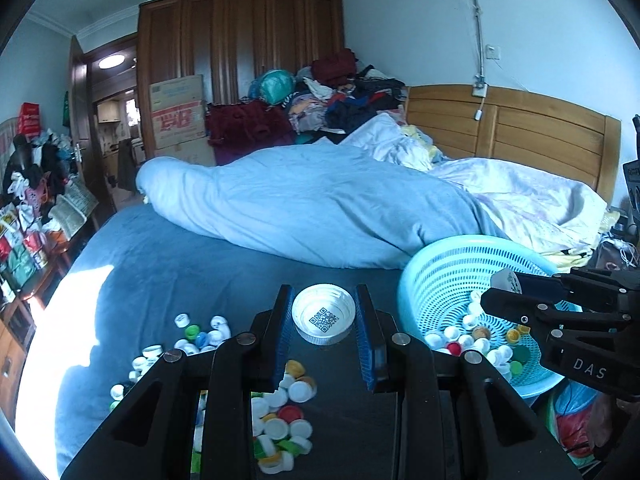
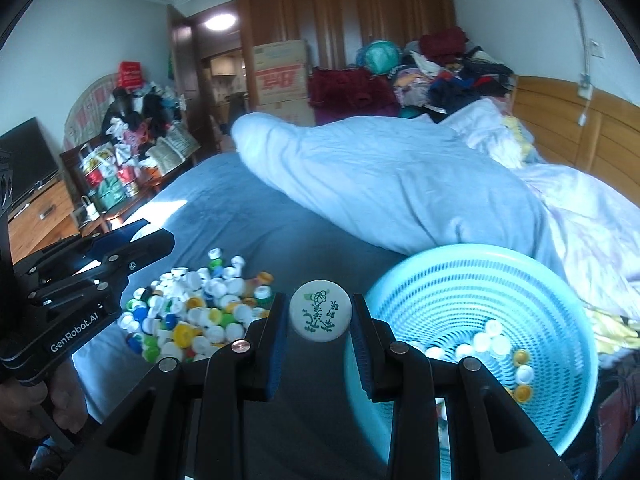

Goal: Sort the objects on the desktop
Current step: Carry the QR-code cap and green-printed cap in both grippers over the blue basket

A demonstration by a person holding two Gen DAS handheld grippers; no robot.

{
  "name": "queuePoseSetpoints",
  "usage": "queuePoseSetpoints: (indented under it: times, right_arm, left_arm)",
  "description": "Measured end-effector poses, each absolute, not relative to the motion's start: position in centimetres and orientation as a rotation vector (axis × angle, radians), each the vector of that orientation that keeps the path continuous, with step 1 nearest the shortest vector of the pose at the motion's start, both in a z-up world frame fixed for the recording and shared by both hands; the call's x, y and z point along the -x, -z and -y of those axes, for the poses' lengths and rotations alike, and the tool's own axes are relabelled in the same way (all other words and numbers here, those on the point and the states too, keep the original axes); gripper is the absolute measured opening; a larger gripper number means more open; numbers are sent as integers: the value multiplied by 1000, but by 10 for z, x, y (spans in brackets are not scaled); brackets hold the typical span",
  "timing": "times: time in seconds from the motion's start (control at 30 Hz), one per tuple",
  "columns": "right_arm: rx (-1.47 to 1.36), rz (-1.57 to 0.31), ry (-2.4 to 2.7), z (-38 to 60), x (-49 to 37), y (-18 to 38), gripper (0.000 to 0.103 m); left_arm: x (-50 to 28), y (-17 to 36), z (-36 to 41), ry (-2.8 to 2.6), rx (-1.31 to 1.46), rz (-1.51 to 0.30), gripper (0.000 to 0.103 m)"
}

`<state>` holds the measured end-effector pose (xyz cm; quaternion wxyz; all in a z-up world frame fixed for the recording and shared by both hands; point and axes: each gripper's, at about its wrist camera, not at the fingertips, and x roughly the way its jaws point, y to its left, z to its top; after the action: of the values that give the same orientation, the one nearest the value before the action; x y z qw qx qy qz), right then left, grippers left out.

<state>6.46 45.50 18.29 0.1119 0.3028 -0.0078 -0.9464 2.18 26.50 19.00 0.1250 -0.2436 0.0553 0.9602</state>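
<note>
Both grippers carry a bottle cap pinched between their blue-padded fingers. On the left gripper [image 1: 324, 320], the two fingers press against the sides of a white cap [image 1: 323, 318] turned hollow side toward the camera, a square printed code showing on its inner face. It sits right at the fingertips, raised above the blue bedsheet [image 1: 168, 264]. Below and to the left of this gripper lies a loose pile of caps [image 1: 280, 412] on the sheet, mostly white with some yellow, green, red and blue ones.

On the right gripper [image 2: 320, 318], the fingers clamp a white lid [image 2: 320, 311] by its edges, its flat top facing the camera with green printing on it. It too is held at the fingertips, between the heap of caps on the left and the light blue basket [image 2: 516, 280] on the right, just beside the basket's near rim.

From the left wrist view, the right gripper reaches over the basket rim from the right, with its lid seen edge-on above the basket's inside. The basket is tilted toward the cameras and holds a scatter of caps at its bottom, white, yellow, red and green. A rumpled pale blue duvet [image 1: 304, 208] lies across the bed behind the basket.
</note>
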Motion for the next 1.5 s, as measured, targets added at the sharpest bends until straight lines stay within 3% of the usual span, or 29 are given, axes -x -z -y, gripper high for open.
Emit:
queuePoseSetpoints:
  times: [0.63,1.5]
  right_arm:
    - [-979,152,2924,-545,-69,-167,33]
    - [-1101,248,2939,-588,-59,-137,33]
  left_arm:
    - [-3,-191,-370,-2621,800,-287,25]
    - [24,-151,-443,-2455,996,-433,25]
